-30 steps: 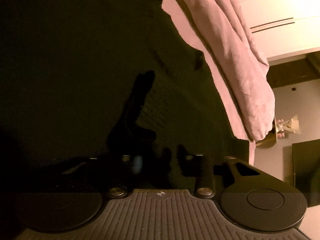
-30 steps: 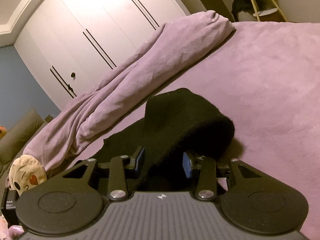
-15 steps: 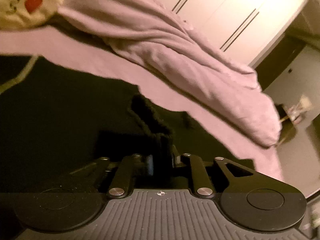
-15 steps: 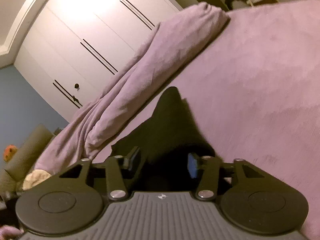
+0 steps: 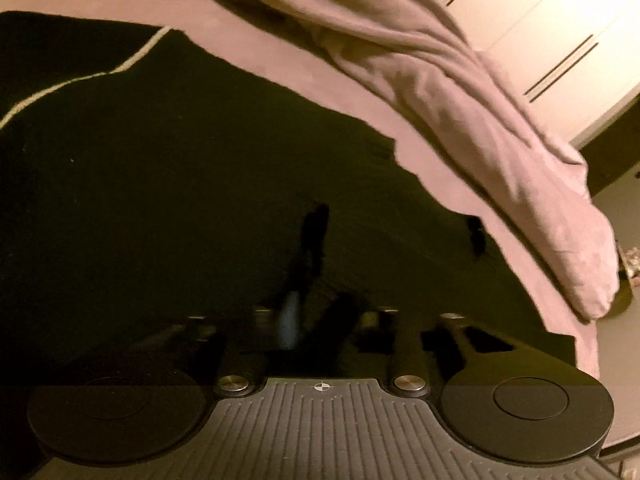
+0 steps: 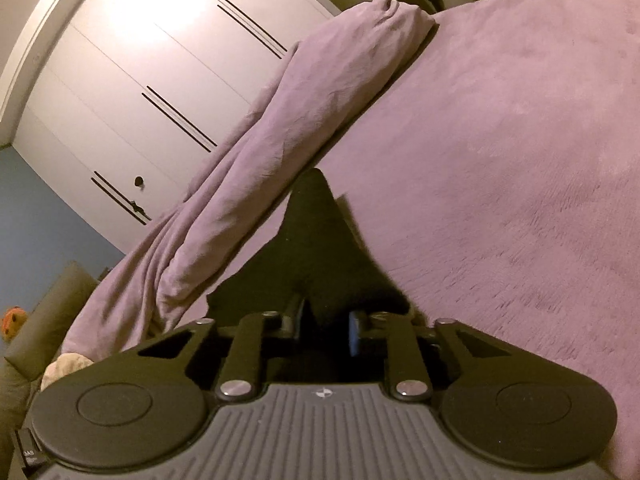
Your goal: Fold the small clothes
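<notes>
A black garment (image 5: 180,184) lies spread on the mauve bed (image 6: 500,168) — rolled duvet (image 6: 304,112) and white wardrobe (image 6: 132,68) toward 11 o'clock. Right claw (image 6: 324,326) pinches its corner; left claw's (image 5: 324,320) grip unreadable.

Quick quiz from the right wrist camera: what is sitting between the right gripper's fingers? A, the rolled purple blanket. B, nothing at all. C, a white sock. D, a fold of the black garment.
D: a peaked fold of the black garment rises from between the fingers of the right gripper, which close on it, above the purple bedspread.
</notes>
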A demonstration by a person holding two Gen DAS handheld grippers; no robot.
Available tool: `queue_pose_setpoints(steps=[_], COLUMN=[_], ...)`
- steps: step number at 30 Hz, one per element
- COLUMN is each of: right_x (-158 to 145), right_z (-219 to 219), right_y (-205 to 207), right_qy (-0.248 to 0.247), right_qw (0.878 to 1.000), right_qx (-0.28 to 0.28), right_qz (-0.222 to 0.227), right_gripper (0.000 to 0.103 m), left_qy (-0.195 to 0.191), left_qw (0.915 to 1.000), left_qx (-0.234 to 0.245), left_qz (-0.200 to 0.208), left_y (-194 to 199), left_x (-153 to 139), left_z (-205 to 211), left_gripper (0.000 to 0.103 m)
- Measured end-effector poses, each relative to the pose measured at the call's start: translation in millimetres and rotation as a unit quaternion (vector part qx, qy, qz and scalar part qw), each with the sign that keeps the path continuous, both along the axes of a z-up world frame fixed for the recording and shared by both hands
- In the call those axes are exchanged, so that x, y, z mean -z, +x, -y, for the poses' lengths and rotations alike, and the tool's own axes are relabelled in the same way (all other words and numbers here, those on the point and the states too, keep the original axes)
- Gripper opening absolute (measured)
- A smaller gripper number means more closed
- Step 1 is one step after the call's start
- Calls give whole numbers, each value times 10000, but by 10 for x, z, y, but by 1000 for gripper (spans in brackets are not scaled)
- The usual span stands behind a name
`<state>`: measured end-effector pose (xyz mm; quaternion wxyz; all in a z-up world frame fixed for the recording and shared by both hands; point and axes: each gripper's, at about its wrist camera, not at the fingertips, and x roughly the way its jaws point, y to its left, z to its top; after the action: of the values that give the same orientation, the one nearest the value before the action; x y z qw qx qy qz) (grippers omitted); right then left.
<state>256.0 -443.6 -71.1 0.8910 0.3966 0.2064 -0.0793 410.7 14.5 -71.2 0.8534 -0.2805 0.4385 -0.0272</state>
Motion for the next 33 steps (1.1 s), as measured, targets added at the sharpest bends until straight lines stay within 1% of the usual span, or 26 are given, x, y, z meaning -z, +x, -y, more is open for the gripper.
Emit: queue_pose_setpoints(steps=[2, 3, 4, 8, 11, 12, 14, 15, 17, 18, 19, 20, 21, 22, 23, 25, 26, 28, 30, 32, 33], right_x=[-28, -47, -66, -112, -136, -128, -95, -81, -61, -56, -52, -45, -37, -36, -29, -18, -14, -1, 14, 29, 39], right_z=[-48, -87, -126, -230, -281, -296, -329, -354, -391, -398, -398, -396, -388, -391, -389, -391, -394, -408, -414, -413, -410], right_y=[8, 10, 9, 31, 58, 69, 104, 124, 150, 153, 152, 152, 149, 150, 146, 138, 133, 130, 127, 122, 120], right_qy=[-283, -470, -628, -907, -1059, -1095, -1192, -1266, -1434, -1459, -1461, -1446, -1416, -1394, -1383, -1392, -1399, -1406, -1397, -1373, -1350], right_qw=[9996, 9989, 9980, 9956, 9938, 9933, 9917, 9905, 9879, 9876, 9876, 9878, 9883, 9887, 9889, 9889, 9888, 9889, 9892, 9897, 9901], right_qx=[-39, -71, -107, -242, -335, -367, -452, -478, -478, -471, -469, -470, -466, -457, -451, -438, -429, -407, -377, -351, -339], right_qz=[-33, -34, -15, 26, 34, -10, -175, -254, -335, -345, -338, -332, -322, -313, -302, -286, -281, -272, -251, -225, -207], right_gripper=[17, 17, 17, 17, 17, 17, 17, 17, 17, 17, 17, 18, 18, 18, 18, 18, 19, 19, 20, 20, 21], left_qy=[-64, -81, -77, 58, 100, 204, 627, 790, 1110, 1324, 1403, 1344, 1221, 1110, 1085, 1210, 1322, 1425, 1429, 1299, 1209], left_qw=[9999, 9998, 9995, 9970, 9955, 9947, 9923, 9921, 9917, 9901, 9892, 9899, 9914, 9921, 9910, 9866, 9833, 9756, 9667, 9577, 9537], left_qx=[9, 15, 29, 150, 175, 177, 198, 202, 206, 133, 52, -27, -89, -195, -339, -583, -783, -1288, -1890, -2452, -2677], left_qz=[102, 183, 300, 761, 928, 988, 1048, 954, 608, 447, 414, 442, 468, 556, 700, 924, 976, 1066, 964, 762, 643], left_y=[-12, -19, -32, -100, -121, -126, -132, -109, -92, -104, -150, -206, -260, -348, -451, -627, -717, -898, -1023, -1113, -1132], left_x=[-23, -48, -85, -276, -383, -410, -394, -354, -223, -178, -167, -182, -213, -266, -330, -438, -500, -580, -573, -487, -438], left_z=[-17, -25, -30, -4, -8, -3, 19, 33, 24, 0, -53, -137, -244, -380, -524, -834, -1032, -1469, -1977, -2468, -2699], left_gripper=[14, 13, 13, 12, 12, 12, 12, 13, 15, 18, 22, 38, 60, 68, 75, 80, 84, 86, 87, 86, 84])
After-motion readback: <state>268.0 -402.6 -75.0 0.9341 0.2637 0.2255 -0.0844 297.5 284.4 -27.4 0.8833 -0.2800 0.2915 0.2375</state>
